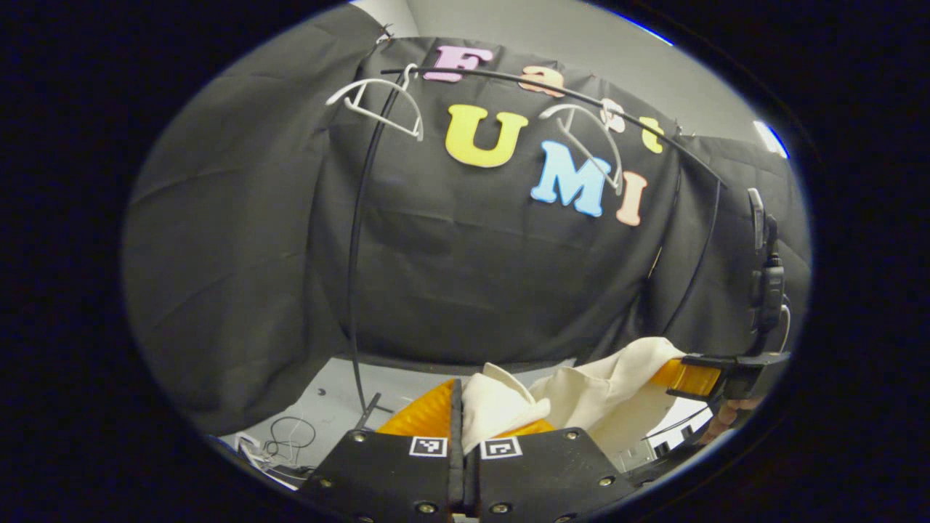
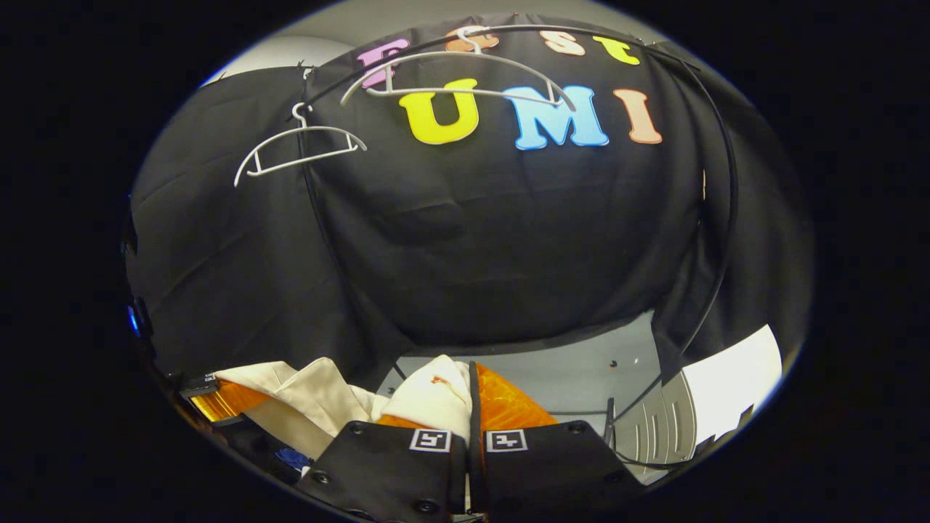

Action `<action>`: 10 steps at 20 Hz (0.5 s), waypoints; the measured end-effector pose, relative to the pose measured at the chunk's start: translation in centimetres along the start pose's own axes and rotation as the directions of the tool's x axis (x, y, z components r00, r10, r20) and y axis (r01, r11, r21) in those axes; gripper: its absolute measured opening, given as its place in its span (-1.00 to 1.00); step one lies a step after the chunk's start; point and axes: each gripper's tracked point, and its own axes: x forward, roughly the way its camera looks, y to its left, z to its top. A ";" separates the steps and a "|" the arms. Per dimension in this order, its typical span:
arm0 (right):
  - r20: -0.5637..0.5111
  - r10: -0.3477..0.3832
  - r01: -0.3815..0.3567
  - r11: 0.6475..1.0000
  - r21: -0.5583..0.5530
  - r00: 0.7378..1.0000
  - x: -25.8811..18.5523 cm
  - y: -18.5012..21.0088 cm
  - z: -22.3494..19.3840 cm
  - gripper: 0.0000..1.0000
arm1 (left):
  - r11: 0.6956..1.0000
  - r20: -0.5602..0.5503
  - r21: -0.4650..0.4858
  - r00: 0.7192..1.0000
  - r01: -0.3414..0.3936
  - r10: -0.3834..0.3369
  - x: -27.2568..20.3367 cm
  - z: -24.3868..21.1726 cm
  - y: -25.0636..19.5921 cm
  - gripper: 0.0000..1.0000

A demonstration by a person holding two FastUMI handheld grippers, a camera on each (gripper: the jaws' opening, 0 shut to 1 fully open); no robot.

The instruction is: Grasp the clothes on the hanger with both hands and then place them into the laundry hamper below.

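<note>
Below bare hangers, both tools pinch cream clothes.

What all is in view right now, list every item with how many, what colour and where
garment: one, cream, off the hangers, stretched between both grippers
hangers: two, white, bare, hooked on the rail
rail: one, black, curved across the top of the booth
cables: a few, dark, on the floor at lower left
left gripper: fingers closed on the garment
right gripper: fingers closed on the garment
</note>
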 end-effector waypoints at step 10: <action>-0.197 -0.074 0.076 0.997 0.001 0.978 3.3 -3.0 -8.1 -0.89 | 0.998 -0.204 0.053 0.979 -0.017 0.028 5.9 -7.2 0.5 -0.95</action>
